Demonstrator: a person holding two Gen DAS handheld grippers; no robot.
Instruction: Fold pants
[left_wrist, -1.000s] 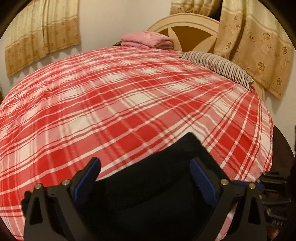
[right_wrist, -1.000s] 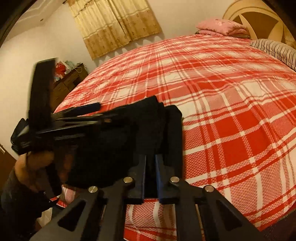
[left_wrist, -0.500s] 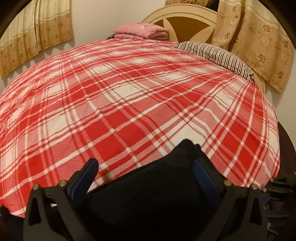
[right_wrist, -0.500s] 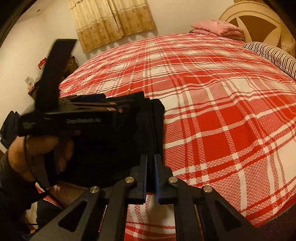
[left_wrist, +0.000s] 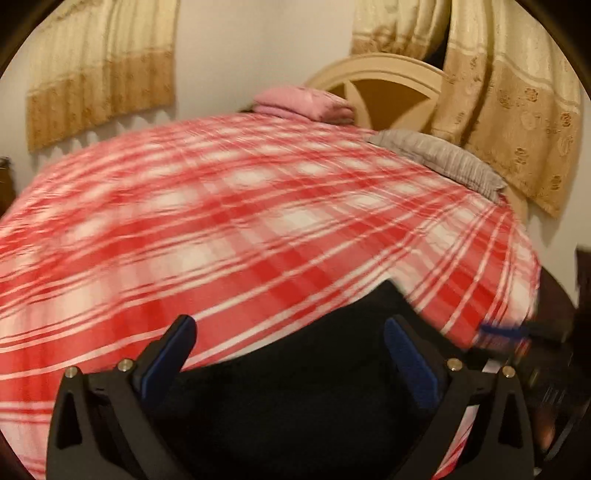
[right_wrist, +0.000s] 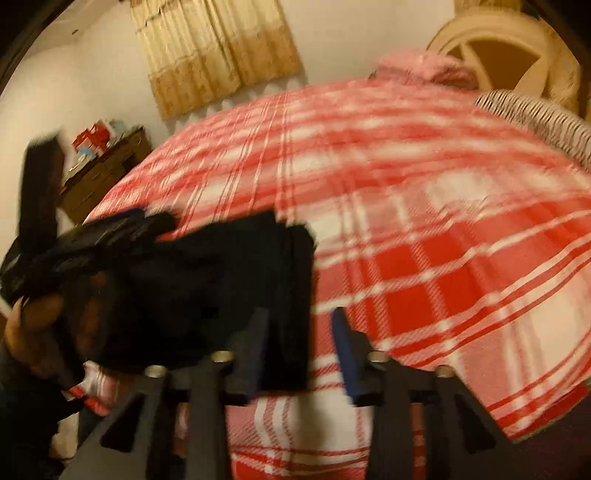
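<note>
Inspector A: State of the left tool (left_wrist: 286, 343)?

Inspector B: In the left wrist view its two blue-padded fingers stand wide apart. The black pants (left_wrist: 295, 387) fill the gap between them and spread past both. I cannot tell whether either pad touches the cloth. Nothing is clamped.

Inspector A: And the right tool (right_wrist: 299, 339)?

Inspector B: Parted as well, though less widely. In the right wrist view its left finger (right_wrist: 255, 347) lies against the right edge of the folded pants (right_wrist: 221, 288); its right finger (right_wrist: 345, 350) stands clear over the bedspread. No grip is shown.

Inspector A: Location of the pants?

Inspector B: On the near edge of the bed (right_wrist: 424, 229), a compact dark bundle on the red and white plaid bedspread. In the right wrist view the left tool (right_wrist: 147, 225) reaches over the bundle's far left corner, with the person's hand (right_wrist: 33, 317) behind it. Both views are blurred, so fold lines are not readable.

Inspector A: Surroundings?

Inspector B: A pink folded cloth (left_wrist: 306, 105) at the far end of the bed before the cream headboard (left_wrist: 384, 81); a striped pillow (left_wrist: 439, 158) far right; beige curtains (left_wrist: 103, 70) on the wall; a dark wooden cabinet (right_wrist: 103, 173) far left in the right wrist view.
</note>
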